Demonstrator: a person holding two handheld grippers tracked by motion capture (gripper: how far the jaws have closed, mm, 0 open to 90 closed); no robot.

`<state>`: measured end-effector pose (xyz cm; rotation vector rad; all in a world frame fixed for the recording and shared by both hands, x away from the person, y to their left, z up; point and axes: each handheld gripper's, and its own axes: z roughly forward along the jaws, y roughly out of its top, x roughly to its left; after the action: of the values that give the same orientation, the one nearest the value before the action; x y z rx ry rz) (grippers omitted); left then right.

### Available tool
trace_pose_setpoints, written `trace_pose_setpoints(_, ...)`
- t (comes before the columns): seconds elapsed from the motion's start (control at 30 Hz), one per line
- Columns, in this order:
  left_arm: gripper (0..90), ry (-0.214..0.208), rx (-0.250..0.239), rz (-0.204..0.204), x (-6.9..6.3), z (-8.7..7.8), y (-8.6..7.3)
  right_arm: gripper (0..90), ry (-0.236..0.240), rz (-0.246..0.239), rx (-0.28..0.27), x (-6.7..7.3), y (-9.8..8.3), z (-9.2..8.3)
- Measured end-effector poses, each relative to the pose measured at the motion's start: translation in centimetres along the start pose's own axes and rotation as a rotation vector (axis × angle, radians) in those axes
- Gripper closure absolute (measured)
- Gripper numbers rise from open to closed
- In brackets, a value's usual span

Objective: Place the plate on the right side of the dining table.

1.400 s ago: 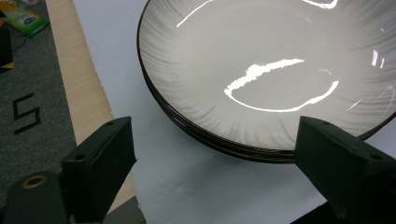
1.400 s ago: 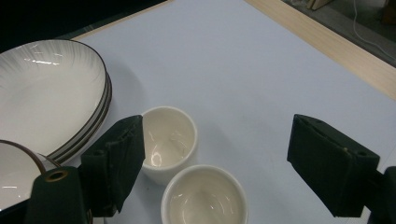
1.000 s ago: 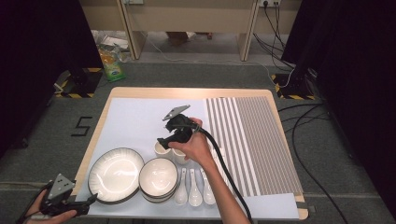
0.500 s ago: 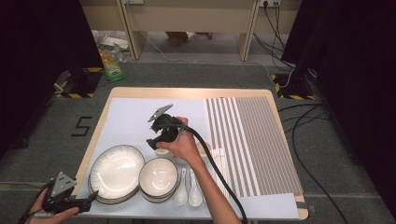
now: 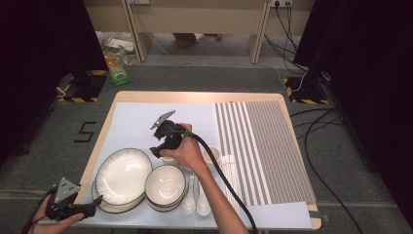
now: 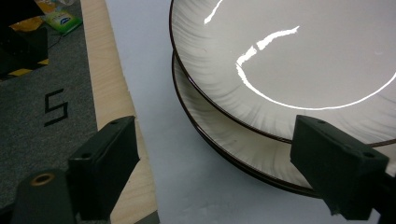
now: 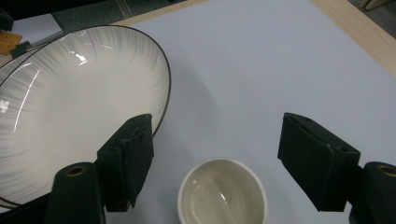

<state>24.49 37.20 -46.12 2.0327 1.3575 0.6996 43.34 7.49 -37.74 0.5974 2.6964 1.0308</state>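
Starting at the near left corner of the table (image 5: 195, 96): the left gripper (image 5: 97, 201) lies low, held in the person's left hand (image 5: 48, 222), pointing in at a stack of two plates (image 5: 122, 173). In the left gripper view the left gripper (image 6: 215, 140) has a clear gap between its jaws. The jaws have just been closing, yet they grip nothing. The rim of the stack of two plates (image 6: 289, 60) lies just beside one jaw, and the other jaw is over the edge of the white mat (image 6: 154, 93). Whether that jaw touches the rim I cannot tell.

The plates are white with a dark rim and sit on the white mat (image 5: 136, 122) near the front left corner. Just beside them, along the near edge, stands a stack of bowls (image 5: 165, 183), then two white spoons (image 5: 189, 204) lying side by side.

Further in, toward the middle of the mat, the right hand (image 5: 187, 151) holds the right gripper (image 5: 158, 150) tilted downward over a small cup (image 5: 169, 159). In the right gripper view the right gripper (image 7: 217, 140) is wide open and holds nothing. The small cup (image 7: 222, 193) stands upright on the mat below the gap, apart from both jaws, with the plate rim beside one jaw.

A second cup (image 5: 212, 156) stands just behind the forearm. A striped mat (image 5: 265, 146) covers the right side of the table up to its far edge.
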Motion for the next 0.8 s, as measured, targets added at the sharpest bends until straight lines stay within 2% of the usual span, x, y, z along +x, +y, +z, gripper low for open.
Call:
trace_pose_setpoints(0.13, 14.4, 0.0, 0.011, -0.008, 0.2, 0.3, -0.1, 28.7, 0.019, 0.014, 0.004, 0.0, 0.2, 0.5)
trace_pose_setpoints(0.17, 14.4, 0.012, 0.0, -0.008, 0.1, 0.4, -0.1, 28.8, 0.024, 0.013, 0.003, -0.1, 0.2, 0.6)
trace_pose_setpoints(0.3, 14.1, 0.019, 0.013, -0.003, 0.1, 0.4, 0.0, 30.9, 0.038, 0.018, 0.004, -0.2, 0.3, 0.9)
trace_pose_setpoints(0.43, 14.4, 0.033, -0.005, -0.01, 0.1, 0.7, 0.0, 32.3, 0.046, 0.022, 0.007, -0.3, 0.3, 1.2)
trace_pose_setpoints(0.63, 14.4, 0.032, -0.003, -0.016, 0.0, 0.8, 0.1, 33.6, 0.055, 0.012, 0.015, -0.2, 0.4, 1.5)
trace_pose_setpoints(0.8, 14.3, 0.044, -0.004, -0.015, 0.2, 1.0, 0.1, 35.0, 0.074, 0.024, 0.031, 0.0, 0.7, 2.0)
